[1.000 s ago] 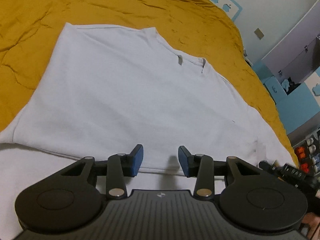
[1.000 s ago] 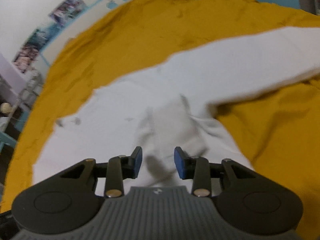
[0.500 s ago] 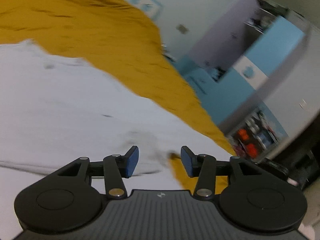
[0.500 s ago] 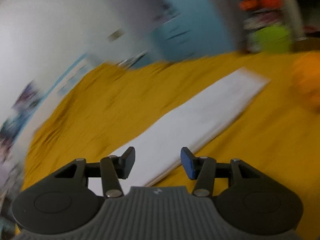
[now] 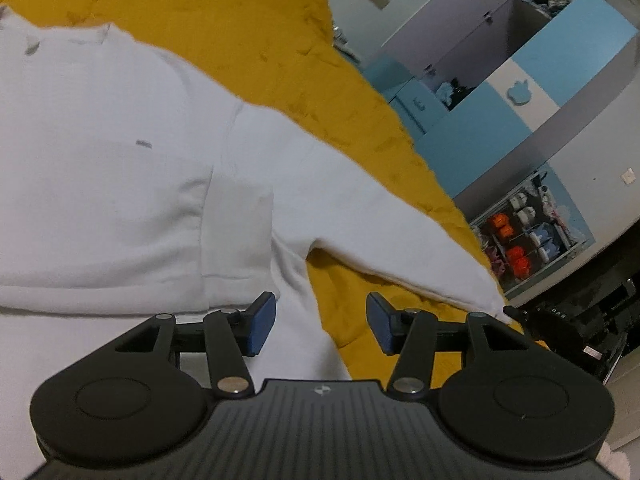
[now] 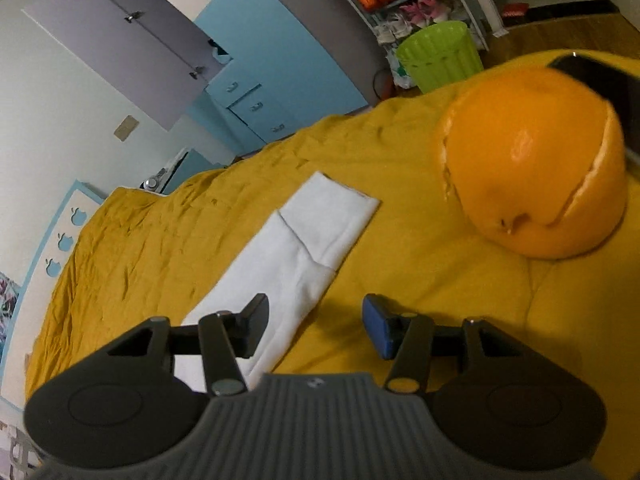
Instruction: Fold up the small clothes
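Around the tongs: mustard bedspread [image 5: 248, 12] under everything. Right view — a big orange ball [image 6: 536, 164], its skin split, sits on the spread up and right of the right tongs [image 6: 316, 326], apart from them. Beyond it a green bin [image 6: 440, 54] on the floor and blue cabinets [image 6: 276, 52] against the wall. Nothing lies between tongs and cloth in either view.

Left tongs [image 5: 320, 322]: jaws opening, nothing between the pads, only spread and a shirt edge below.

Right tongs: jaws roughly half apart, empty, bare spread in the gap.

White shirt [image 5: 100, 160] — body spreads up and left of the left tongs; its sleeve [image 5: 380, 220] runs out above the right pad. In the right view the other sleeve [image 6: 304, 240] lies folded flat, stretching away from behind the left pad.
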`<move>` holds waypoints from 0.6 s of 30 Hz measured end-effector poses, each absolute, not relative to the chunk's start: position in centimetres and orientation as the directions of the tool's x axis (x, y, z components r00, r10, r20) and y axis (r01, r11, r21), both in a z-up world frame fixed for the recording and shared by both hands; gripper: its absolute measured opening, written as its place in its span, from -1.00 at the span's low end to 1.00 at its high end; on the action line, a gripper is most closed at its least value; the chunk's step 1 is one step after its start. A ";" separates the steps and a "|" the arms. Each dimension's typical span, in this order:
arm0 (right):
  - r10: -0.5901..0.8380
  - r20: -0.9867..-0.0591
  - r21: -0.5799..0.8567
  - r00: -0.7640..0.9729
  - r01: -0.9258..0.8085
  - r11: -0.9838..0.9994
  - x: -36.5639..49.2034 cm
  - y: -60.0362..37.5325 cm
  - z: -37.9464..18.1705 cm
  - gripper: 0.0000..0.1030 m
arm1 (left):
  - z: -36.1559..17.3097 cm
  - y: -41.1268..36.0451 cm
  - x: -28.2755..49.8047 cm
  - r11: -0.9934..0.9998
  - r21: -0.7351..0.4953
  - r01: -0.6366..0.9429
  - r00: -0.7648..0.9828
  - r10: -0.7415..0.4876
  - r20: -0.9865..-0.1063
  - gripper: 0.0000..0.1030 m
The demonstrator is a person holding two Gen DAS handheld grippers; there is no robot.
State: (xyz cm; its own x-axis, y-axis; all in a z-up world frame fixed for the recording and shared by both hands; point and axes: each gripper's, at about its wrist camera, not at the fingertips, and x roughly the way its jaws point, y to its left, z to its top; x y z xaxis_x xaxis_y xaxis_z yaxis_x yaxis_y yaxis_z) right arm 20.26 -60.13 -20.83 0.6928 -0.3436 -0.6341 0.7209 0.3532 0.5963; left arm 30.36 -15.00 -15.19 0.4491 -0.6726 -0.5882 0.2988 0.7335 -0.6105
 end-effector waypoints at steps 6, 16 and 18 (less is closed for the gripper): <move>-0.400 -0.616 0.624 0.679 0.730 0.278 21.5 -61.3 -21.6 0.00 | -16.6 -15.3 30.4 0.746 -0.605 0.278 0.422 -0.661 -0.621 0.17; -0.447 -0.623 0.633 0.642 0.750 0.193 24.3 -63.6 -22.0 -0.86 | -17.1 -15.5 30.8 0.742 -0.613 0.271 0.417 -0.664 -0.620 0.18; -0.443 -0.622 0.641 0.645 0.745 0.185 24.2 -63.8 -22.1 -0.90 | -17.0 -15.5 30.9 0.741 -0.616 0.269 0.415 -0.666 -0.619 0.18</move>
State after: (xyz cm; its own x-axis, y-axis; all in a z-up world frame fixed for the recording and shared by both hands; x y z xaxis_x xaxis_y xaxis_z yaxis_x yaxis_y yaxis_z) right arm 24.24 -63.82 -22.11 0.6455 -0.4430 -0.6222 0.7448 0.1849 0.6411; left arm 30.87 -15.53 -17.03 0.4154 -0.6661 -0.6195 0.2693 0.7405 -0.6157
